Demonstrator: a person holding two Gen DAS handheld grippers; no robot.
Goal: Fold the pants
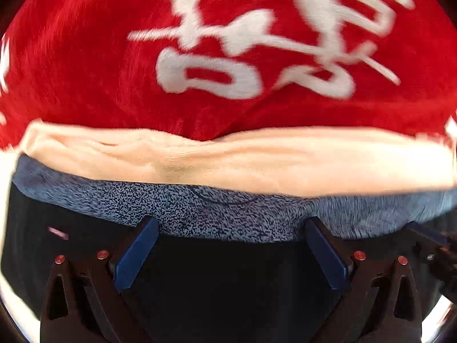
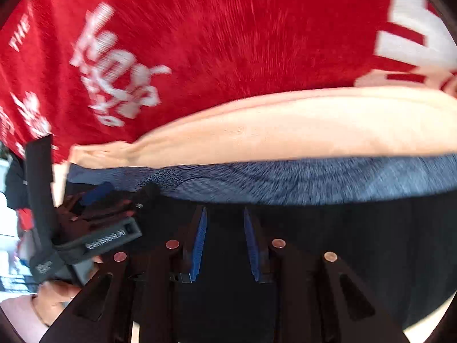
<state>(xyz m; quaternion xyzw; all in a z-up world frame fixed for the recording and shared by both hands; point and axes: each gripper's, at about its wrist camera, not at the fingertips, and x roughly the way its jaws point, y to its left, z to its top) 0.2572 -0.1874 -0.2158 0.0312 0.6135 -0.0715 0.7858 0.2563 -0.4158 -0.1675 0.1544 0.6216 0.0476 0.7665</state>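
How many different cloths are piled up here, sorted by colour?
Red cloth with white lettering: 1
Peach cloth: 1
Speckled blue-grey cloth: 1
Black cloth: 1
Total: 4 colours of fabric; whether any two belong to one garment cannot be told.

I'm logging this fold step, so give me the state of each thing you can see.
left gripper: open, empty, over dark fabric
right gripper: open, narrower gap, empty
dark pants: spread under both grippers
blue speckled waistband: lying flat
red blanket: spread out, peach edge showing
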